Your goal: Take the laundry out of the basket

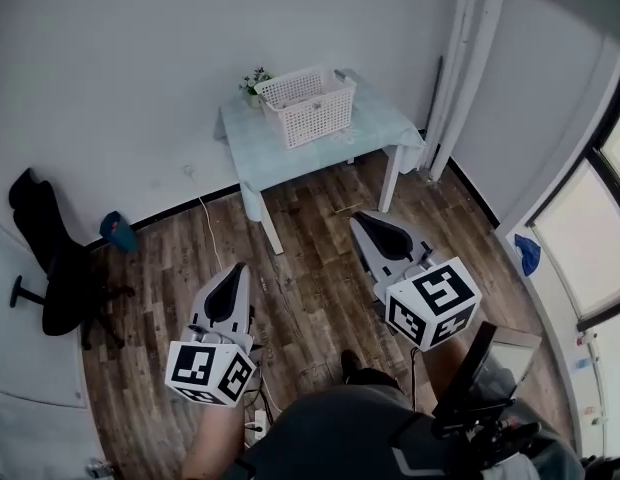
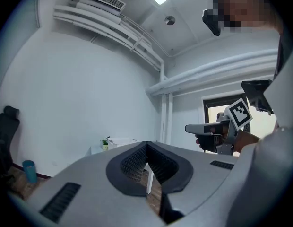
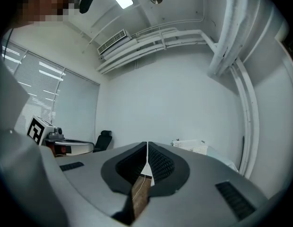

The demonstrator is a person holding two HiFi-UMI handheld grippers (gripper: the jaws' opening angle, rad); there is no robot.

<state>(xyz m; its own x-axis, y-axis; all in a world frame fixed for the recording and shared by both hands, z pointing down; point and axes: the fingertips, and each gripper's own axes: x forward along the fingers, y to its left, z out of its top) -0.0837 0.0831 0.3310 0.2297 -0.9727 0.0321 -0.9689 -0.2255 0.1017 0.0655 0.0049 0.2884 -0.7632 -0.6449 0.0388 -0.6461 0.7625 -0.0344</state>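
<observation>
Floor [image 1: 320,278]: dark wood-grain planks running the width of the room, bounded by smooth, pale, unmarked walls [image 1: 120,68].

Table [image 1: 390,133]: small and rectangular, set against the far wall beside the vertical pipes [image 1: 470,58]; it has white legs and is draped in a pale blue-green cloth with a faint tiled print.

Office chair [image 1: 50,268]: black, padded, on a star base, at the left wall and well apart from the table.

Basket [image 1: 308,108]: white plastic, rectangular, with open lattice walls and a rolled rim; it stands upright on the table top near the wall. Whether any laundry lies inside cannot be told at this range.

Left gripper [image 1: 237,266] and right gripper [image 1: 358,216]: grey moulded shells with black ribbed pads, both held level over the floor, well short of the table and pointing towards it. In each gripper view the two jaws meet at their tips, pressed together with nothing between them.

Marker cubes [image 1: 433,303]: white faces bearing black square patterns, one at the rear of each gripper.

Blue bin [image 1: 118,231]: small, cylindrical, on the floor at the skirting; its contents are not visible.

Potted plant [image 1: 256,80]: small, green, just beside the basket's left corner.

Cable [image 1: 205,218]: thin, white, trailing from the wall across the planks.
</observation>
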